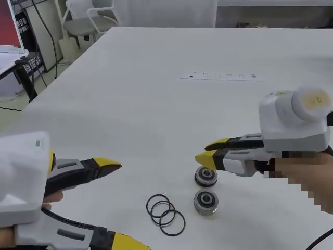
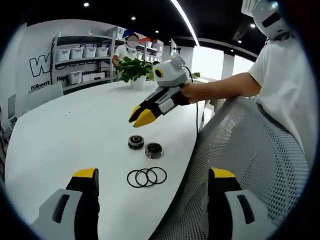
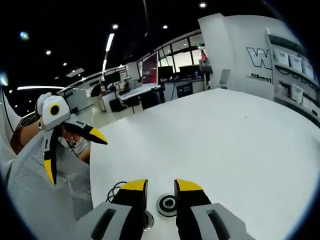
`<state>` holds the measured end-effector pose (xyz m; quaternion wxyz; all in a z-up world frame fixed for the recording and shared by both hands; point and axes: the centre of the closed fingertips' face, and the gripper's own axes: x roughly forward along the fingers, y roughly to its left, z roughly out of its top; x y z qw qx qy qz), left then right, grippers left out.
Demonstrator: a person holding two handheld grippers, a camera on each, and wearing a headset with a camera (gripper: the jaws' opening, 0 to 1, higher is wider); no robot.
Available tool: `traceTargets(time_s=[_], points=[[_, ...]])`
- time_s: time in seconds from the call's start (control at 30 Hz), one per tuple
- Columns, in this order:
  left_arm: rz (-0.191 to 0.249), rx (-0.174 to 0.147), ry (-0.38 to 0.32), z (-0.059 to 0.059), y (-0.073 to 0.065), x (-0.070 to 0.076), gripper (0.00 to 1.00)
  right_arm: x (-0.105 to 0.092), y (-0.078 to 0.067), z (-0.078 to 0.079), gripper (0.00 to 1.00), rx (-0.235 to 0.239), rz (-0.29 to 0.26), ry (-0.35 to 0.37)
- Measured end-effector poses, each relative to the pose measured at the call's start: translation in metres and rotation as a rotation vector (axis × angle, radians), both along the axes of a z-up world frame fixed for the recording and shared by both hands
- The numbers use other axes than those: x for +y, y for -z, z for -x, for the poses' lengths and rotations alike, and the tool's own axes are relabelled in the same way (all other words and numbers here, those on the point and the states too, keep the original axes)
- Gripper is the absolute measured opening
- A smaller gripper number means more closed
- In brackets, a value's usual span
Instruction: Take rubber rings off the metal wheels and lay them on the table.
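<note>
Two metal wheels lie near the front of the white table (image 1: 156,104): a farther wheel (image 1: 206,176) and a nearer wheel (image 1: 206,201), both with dark rims. Three black rubber rings (image 1: 165,214) lie overlapping on the table just left of them. My right gripper (image 1: 207,151) hovers just above the farther wheel (image 3: 166,204), jaws a narrow gap apart with nothing between them. My left gripper (image 1: 122,204) is wide open and holds nothing, left of the rings (image 2: 146,177) and pointing toward them and the wheels (image 2: 136,142).
A flat white strip (image 1: 222,76) lies farther back on the table. A chair (image 1: 86,21) and a desk stand beyond the table's left edge. A potted plant (image 2: 135,70) sits at the table's far end, with a person (image 2: 125,47) behind it.
</note>
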<state>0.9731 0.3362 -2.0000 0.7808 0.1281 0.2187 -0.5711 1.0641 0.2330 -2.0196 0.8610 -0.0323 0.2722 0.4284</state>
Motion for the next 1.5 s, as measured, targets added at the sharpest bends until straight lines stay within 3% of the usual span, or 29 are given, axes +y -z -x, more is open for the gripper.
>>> traceTargets(time_s=[0.07, 0.2, 0.43, 0.53, 0.7, 0.83, 1.0, 1.17, 1.37, 1.5], points=[[-0.012, -0.017, 0.026, 0.0, -0.003, -0.004, 0.89, -0.002, 0.002, 0.004, 0.2, 0.037, -0.025, 0.006], [-0.021, -0.047, 0.069, -0.005, -0.015, -0.01, 0.89, -0.005, 0.005, 0.005, 0.23, 0.035, -0.017, 0.0], [-0.04, -0.132, 0.117, -0.032, -0.038, -0.022, 0.89, -0.013, 0.017, 0.006, 0.25, 0.046, 0.011, -0.01], [-0.056, -0.187, 0.147, -0.044, -0.047, -0.031, 0.88, -0.017, 0.028, 0.007, 0.26, 0.061, 0.04, -0.014], [-0.027, -0.222, 0.174, -0.057, -0.061, -0.052, 0.87, -0.023, 0.045, 0.007, 0.26, 0.081, 0.09, -0.023], [-0.017, -0.24, 0.196, -0.065, -0.063, -0.07, 0.85, -0.025, 0.048, 0.008, 0.27, 0.087, 0.1, -0.025], [-0.014, -0.248, 0.221, -0.075, -0.054, -0.089, 0.8, -0.028, 0.053, 0.008, 0.28, 0.092, 0.107, -0.025], [-0.032, -0.257, 0.183, -0.097, -0.032, -0.105, 0.74, -0.027, 0.058, 0.01, 0.29, 0.094, 0.12, -0.038], [-0.063, -0.198, 0.182, -0.102, -0.001, -0.114, 0.61, -0.024, 0.061, 0.012, 0.29, 0.08, 0.146, -0.064], [-0.041, -0.18, 0.162, -0.102, 0.014, -0.119, 0.56, -0.022, 0.062, 0.012, 0.29, 0.081, 0.146, -0.071]])
